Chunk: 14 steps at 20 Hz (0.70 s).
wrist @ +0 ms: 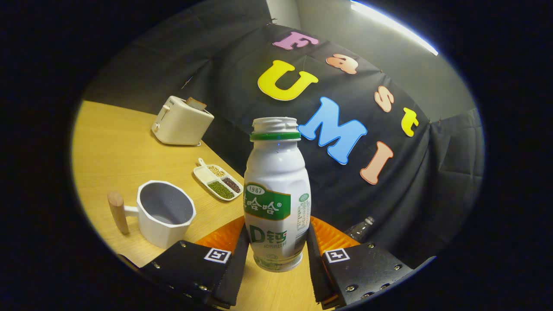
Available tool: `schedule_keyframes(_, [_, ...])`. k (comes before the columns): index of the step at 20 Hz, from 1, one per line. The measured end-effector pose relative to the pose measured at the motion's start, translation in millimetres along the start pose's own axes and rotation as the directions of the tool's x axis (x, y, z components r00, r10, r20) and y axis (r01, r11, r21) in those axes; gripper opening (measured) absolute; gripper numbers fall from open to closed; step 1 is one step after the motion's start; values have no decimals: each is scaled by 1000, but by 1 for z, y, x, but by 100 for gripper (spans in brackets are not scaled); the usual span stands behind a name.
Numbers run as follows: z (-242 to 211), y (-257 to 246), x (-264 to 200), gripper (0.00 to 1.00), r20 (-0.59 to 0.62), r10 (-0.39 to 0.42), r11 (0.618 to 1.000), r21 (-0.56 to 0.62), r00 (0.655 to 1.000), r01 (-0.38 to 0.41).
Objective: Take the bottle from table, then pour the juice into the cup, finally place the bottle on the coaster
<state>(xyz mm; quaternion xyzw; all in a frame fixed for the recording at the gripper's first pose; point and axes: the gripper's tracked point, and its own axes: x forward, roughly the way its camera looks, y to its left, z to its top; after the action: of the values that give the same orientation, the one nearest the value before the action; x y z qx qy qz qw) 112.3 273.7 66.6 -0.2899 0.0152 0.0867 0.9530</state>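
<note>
White bottle with a green neck ring, no cap, sits upright between the fingers. Off to its left there's a white cup, wooden handle, looks empty.

wooden table, black cloth wall, ceiling light

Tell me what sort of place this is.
Probably a staged kitchen-table booth for recording demos, not a real kitchen. A wooden table carries a toaster, a cup and a divided dish of beans, with black cloth behind. The gripper is shut on the bottle.
</note>
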Motion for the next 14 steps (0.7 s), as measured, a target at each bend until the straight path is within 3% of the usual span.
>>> schedule_keyframes(5, [-14, 24, 8, 64, -44, 79, 976, 208, 996, -68])
schedule_keyframes(14, [-22, 34, 20, 64, -20, 97, 875, 477, 995, -76])
